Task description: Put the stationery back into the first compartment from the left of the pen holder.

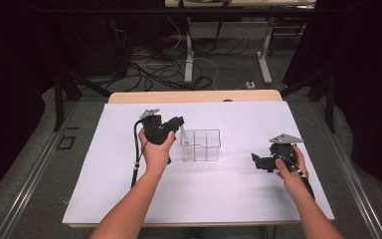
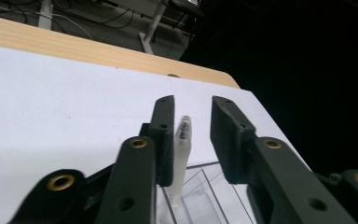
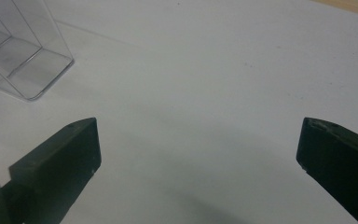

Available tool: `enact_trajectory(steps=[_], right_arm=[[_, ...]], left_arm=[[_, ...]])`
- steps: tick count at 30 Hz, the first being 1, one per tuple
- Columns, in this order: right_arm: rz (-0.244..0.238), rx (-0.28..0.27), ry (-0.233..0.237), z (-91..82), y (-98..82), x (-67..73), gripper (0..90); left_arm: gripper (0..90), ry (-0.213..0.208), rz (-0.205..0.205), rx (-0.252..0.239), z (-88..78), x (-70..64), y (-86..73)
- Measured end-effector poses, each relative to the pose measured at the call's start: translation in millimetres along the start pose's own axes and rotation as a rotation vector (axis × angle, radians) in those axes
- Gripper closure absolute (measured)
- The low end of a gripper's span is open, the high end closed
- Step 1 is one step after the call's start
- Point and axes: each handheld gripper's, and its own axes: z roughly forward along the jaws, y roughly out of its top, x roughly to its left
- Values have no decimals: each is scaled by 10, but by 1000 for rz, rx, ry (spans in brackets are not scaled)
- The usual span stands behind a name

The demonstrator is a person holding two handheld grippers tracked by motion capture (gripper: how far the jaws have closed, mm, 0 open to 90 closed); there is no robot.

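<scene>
A clear plastic organiser (image 1: 201, 145) with compartments stands mid-table on the white sheet. A white pen (image 1: 184, 134) with a dark clear cap stands tilted in its left end. My left gripper (image 1: 179, 122) is at the pen's top. In the left gripper view the pen (image 2: 182, 140) rises from the organiser (image 2: 205, 186) between the jaws of my left gripper (image 2: 193, 105). It lies against the left jaw, with a clear gap to the right jaw, so the gripper is open. My right gripper (image 1: 255, 160) rests to the organiser's right, its jaws (image 3: 200, 144) wide open over bare sheet.
The white sheet (image 1: 229, 189) covers most of the wooden table, whose far edge (image 1: 194, 96) shows beyond it. The organiser's corner (image 3: 23, 56) sits at the upper left of the right gripper view. Cables and table legs lie on the floor behind.
</scene>
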Motion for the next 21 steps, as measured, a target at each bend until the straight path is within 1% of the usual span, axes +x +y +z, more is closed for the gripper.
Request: enact_trajectory(steps=[1,2,4,6,9,10,12,13,14,16,17,18,20,21], right_arm=[[0,0,-1,0,0,0,0],[1,0,-1,0,0,1,0],[5,0,-2,-1,1,7,0],[-4,2,-5,-3,1,5,0],[-6,3,-6,-2,2,5,0],[-8,1,-7,0,1,3,0],[-14,1,-7,1,1,1,0],[-13,1,-6,1,1,3,0],[-15,-2,-3,5,1,3,0],[-11,2,-4,4,0,8,0],[-10,1,-2,6,0,9,0],[-10,1,-1,5,0,9,0],[-11,1,-1,5,1,9,0],[-11,1,-1,5,0,9,0]], left_arm=[[651,2,-7,-14,-9,0,6],[632,2,-7,-18,-22,6,15],[598,2,0,-16,-50,30,34],[569,-2,-16,-21,-71,48,45],[527,-1,-8,-18,-104,74,62],[519,2,-2,-12,-119,81,69],[486,6,15,-19,-146,93,79],[466,11,31,-21,-156,103,84],[435,18,35,-32,-159,103,85],[400,26,55,-42,-188,114,96],[374,26,54,-55,-197,112,99],[348,33,70,-55,-217,122,107],[327,30,79,-63,-241,124,118],[312,36,95,-63,-255,128,125]])
